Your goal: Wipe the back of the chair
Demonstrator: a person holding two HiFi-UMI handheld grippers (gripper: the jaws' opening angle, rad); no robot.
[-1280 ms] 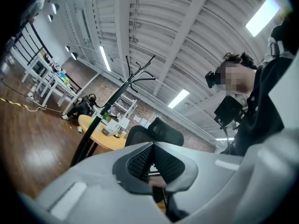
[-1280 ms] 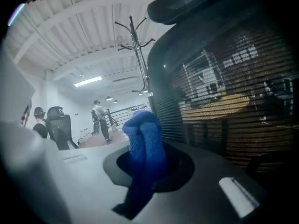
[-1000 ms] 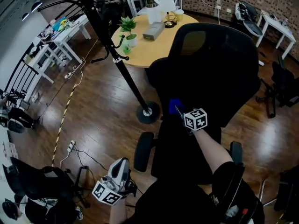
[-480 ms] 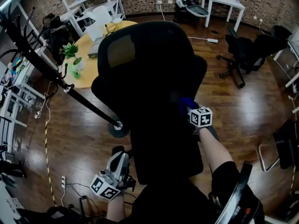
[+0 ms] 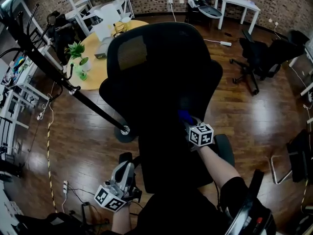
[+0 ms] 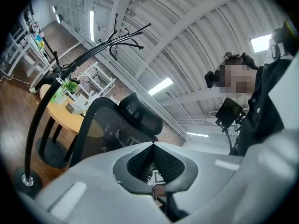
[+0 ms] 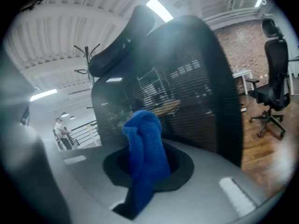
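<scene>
A black office chair (image 5: 161, 77) with a mesh back and a headrest fills the middle of the head view. My right gripper (image 5: 188, 121) is shut on a blue cloth (image 5: 184, 115) and presses it against the lower right of the chair's back. The right gripper view has the cloth (image 7: 145, 153) bunched between the jaws of the right gripper (image 7: 147, 171), right up to the mesh back (image 7: 196, 87). My left gripper (image 5: 124, 169) hangs low at the left of the seat, shut and holding nothing. In its own view the left gripper (image 6: 153, 146) points up at the chair (image 6: 107, 129).
A black coat stand (image 5: 73, 89) leans across the left, its base (image 5: 125, 129) on the wood floor beside the chair. Behind stands a round wooden table (image 5: 100, 65) with a plant. Another black chair (image 5: 264, 58) is at the right. Cables (image 5: 48, 146) lie on the floor at left.
My right gripper has slid the blue cloth left and down along the chair's back. The left gripper has hardly moved. The head view swung round earlier.
</scene>
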